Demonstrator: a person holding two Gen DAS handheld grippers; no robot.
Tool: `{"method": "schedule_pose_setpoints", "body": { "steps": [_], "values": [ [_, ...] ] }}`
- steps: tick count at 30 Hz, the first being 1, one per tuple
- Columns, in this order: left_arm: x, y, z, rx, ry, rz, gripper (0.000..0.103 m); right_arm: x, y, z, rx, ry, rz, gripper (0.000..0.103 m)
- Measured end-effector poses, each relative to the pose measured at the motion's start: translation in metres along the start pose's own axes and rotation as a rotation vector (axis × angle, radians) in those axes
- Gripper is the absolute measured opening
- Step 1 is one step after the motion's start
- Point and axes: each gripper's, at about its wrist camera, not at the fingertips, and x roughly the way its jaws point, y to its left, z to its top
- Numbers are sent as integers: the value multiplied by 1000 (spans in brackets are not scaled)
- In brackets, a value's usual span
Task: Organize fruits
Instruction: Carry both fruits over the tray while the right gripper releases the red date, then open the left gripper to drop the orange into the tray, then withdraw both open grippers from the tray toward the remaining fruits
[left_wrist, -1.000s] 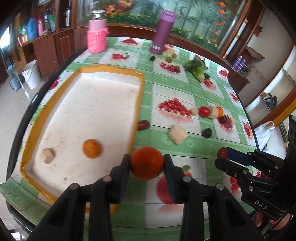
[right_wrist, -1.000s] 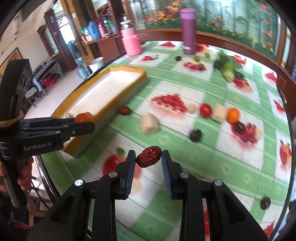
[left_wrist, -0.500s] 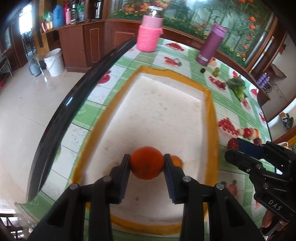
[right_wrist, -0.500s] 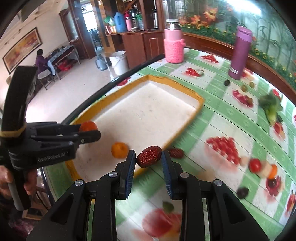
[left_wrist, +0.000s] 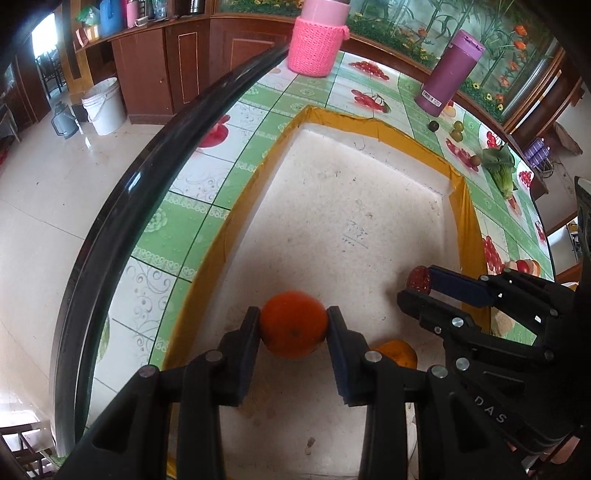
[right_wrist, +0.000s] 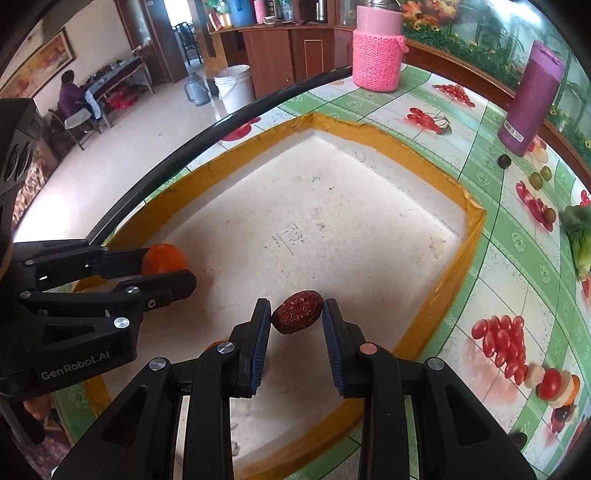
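The left gripper (left_wrist: 293, 328) is clenched on an orange (left_wrist: 293, 324) and the right gripper (right_wrist: 297, 319) grasps a red date (right_wrist: 297, 311), both above the white floor of the yellow-rimmed tray (left_wrist: 364, 123). To do it well, I think each fruit should go low before release, the orange apart from the second orange (left_wrist: 397, 353) so it does not roll. The grippers read "GenRobot.AI" and "DAS".
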Motion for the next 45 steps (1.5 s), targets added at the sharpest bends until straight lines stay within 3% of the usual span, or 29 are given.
{"method": "schedule_pose_setpoints", "body": {
  "steps": [8,11,16,29,37,45],
  "values": [
    [5,1,-1,10,12,18,39,10,1,0,-21,18,-38,28],
    [5,1,-1,6,11,26,39,10,4,-2,-43,20,-47,33],
    [0,5,-4,-20,0,42,47,4,5,-6,-51,12,-46,34],
    [-31,2,-29,-40,-82,126,57,-62,2,-47,-14,-97,-40,36],
    [-45,-34,-44,6,-114,111,66,-96,-11,-85,39,-123,-39,37],
    [-50,-91,-52,109,-128,81,72,-122,-53,-127,146,-144,-65,38]
  ]
}}
